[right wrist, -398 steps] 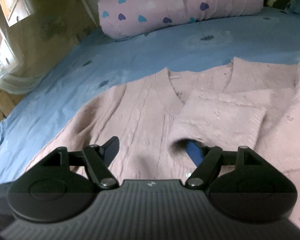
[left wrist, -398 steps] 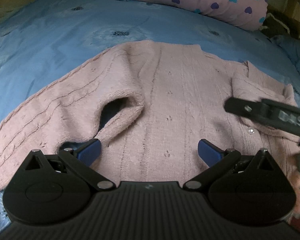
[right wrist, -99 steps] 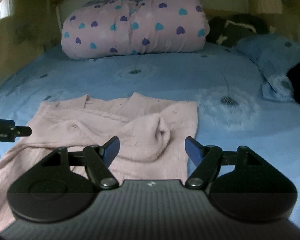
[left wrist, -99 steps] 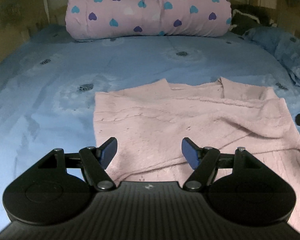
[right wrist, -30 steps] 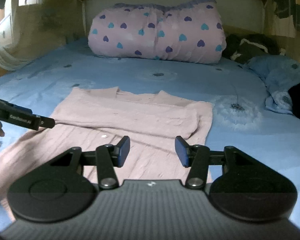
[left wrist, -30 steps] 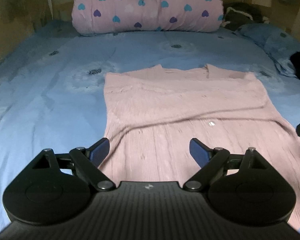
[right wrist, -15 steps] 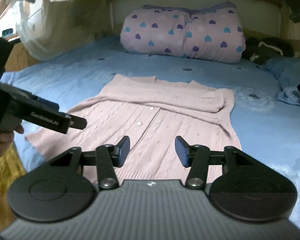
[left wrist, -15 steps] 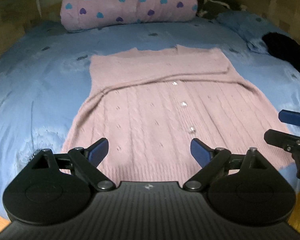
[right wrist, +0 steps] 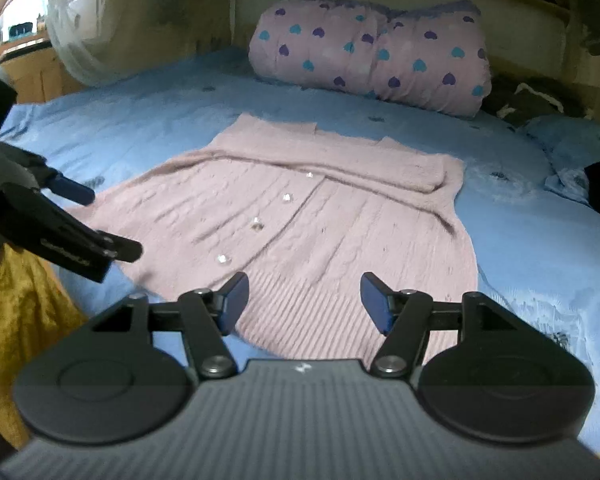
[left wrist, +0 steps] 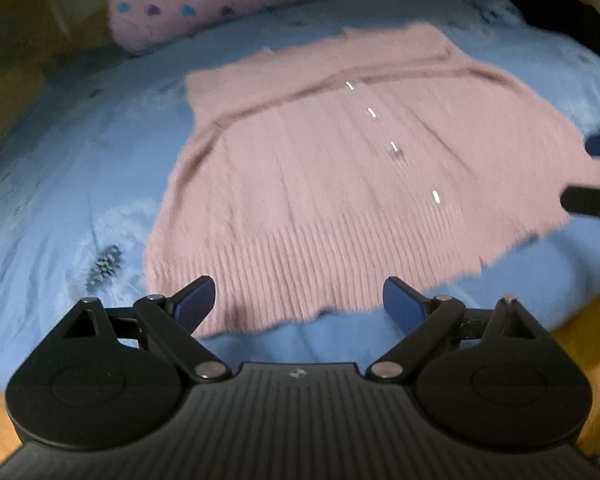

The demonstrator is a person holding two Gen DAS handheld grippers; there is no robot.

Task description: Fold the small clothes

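A pink knit cardigan (left wrist: 340, 184) lies flat on the blue bed sheet (left wrist: 80, 184), buttons up, with both sleeves folded across its chest. It also shows in the right wrist view (right wrist: 320, 220). My left gripper (left wrist: 299, 300) is open and empty, just above the ribbed hem at its near left. My right gripper (right wrist: 303, 298) is open and empty over the hem's right part. The left gripper's fingers (right wrist: 72, 190) show at the left of the right wrist view, and the right gripper's fingers (left wrist: 592, 200) at the right edge of the left wrist view.
A pink pillow roll with hearts (right wrist: 372, 56) lies at the bed's head. A dark garment (left wrist: 560, 16) and a blue pillow (right wrist: 572, 140) lie at the far right. The bed's near edge and a yellow-brown floor (right wrist: 16, 308) are below the hem.
Both grippers have drawn back toward the foot of the bed and now sit at the cardigan's hem. The right gripper's jaws have opened wider. The cardigan has not moved.
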